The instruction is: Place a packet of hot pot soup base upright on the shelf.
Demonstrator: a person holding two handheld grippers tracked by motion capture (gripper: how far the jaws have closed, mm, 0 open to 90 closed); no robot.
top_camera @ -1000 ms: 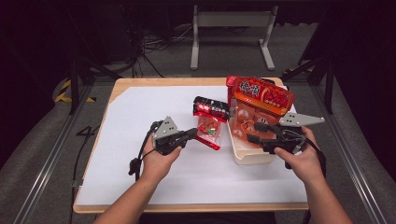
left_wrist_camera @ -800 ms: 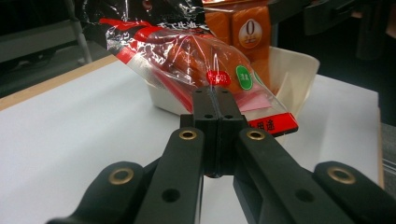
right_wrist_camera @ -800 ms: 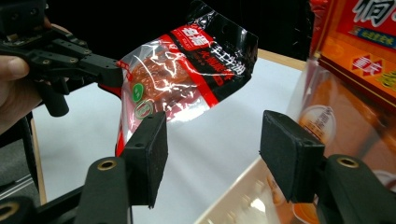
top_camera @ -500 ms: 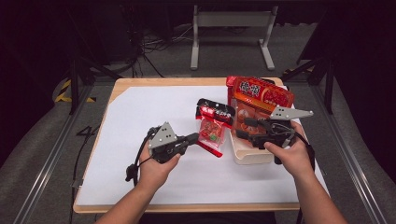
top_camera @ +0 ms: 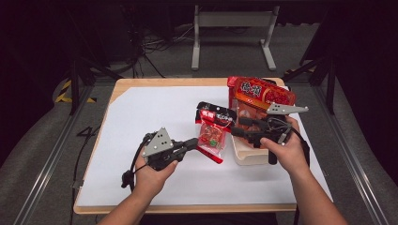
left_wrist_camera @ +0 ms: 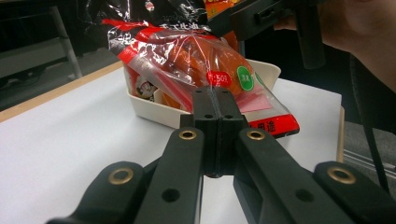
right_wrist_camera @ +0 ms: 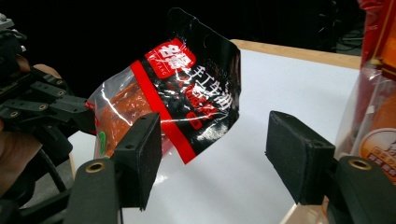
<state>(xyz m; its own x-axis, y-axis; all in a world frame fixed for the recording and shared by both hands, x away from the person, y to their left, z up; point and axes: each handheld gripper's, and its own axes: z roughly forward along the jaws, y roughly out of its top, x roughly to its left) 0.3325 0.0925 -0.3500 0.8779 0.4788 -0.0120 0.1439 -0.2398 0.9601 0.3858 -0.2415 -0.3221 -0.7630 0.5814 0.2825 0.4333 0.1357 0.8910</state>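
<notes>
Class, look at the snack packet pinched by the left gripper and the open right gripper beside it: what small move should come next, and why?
Probably the left gripper carries the snack packet toward the cream tray. It pinches the packet's bottom edge, other packets already stand in the tray, and the right gripper, whose jaws have just been opening, holds nothing.

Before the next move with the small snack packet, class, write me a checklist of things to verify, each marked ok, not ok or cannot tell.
1. Left claw shut on the small snack packet: ok.
2. Packet lifted off the white sheet: ok, it hangs tilted.
3. Right claw open: ok, its jaws have just been opening, nothing between them.
4. Right claw apart from the packet: ok.
5. Room in the cream tray beside the large red bag: cannot tell.
</notes>
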